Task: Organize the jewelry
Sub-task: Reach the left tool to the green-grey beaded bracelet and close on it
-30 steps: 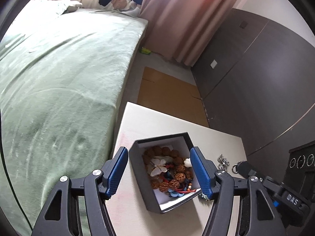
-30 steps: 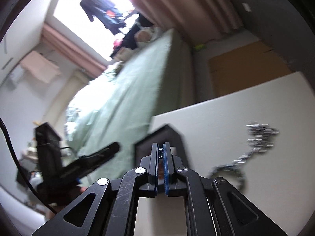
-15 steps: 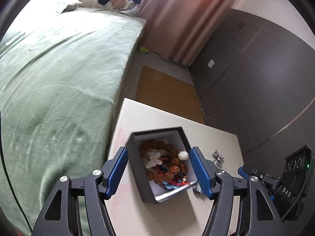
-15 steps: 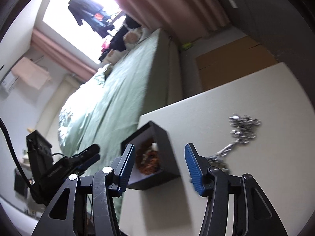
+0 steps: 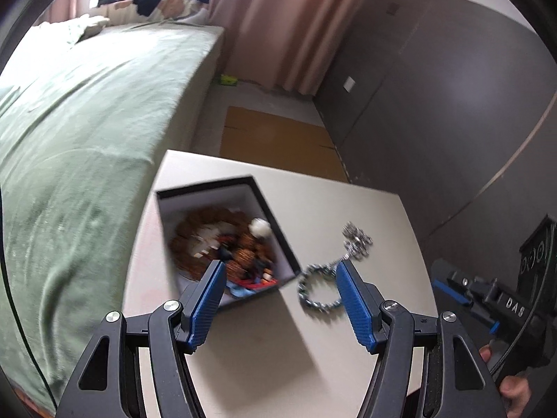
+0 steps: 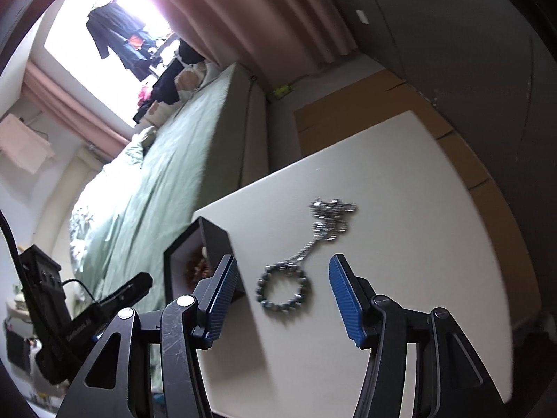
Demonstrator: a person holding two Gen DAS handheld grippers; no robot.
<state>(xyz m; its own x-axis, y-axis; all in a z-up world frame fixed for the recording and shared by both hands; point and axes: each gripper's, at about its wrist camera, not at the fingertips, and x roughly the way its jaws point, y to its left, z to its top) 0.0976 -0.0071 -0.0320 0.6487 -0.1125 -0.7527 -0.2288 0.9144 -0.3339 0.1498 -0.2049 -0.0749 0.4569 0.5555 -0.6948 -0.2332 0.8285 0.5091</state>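
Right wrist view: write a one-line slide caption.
Open right tongs hover over a silver chain lying on the white table, beside the black jewelry box.

Daylight is pouring through the window (image 6: 104,28) and blowing it out to white glare, while the table (image 5: 348,348) is lying in soft, dim light with faint shadows beside the box (image 5: 250,188), motion blur is smearing the beads and chain (image 6: 323,223), and fisheye distortion is bending the edges into dark corners.
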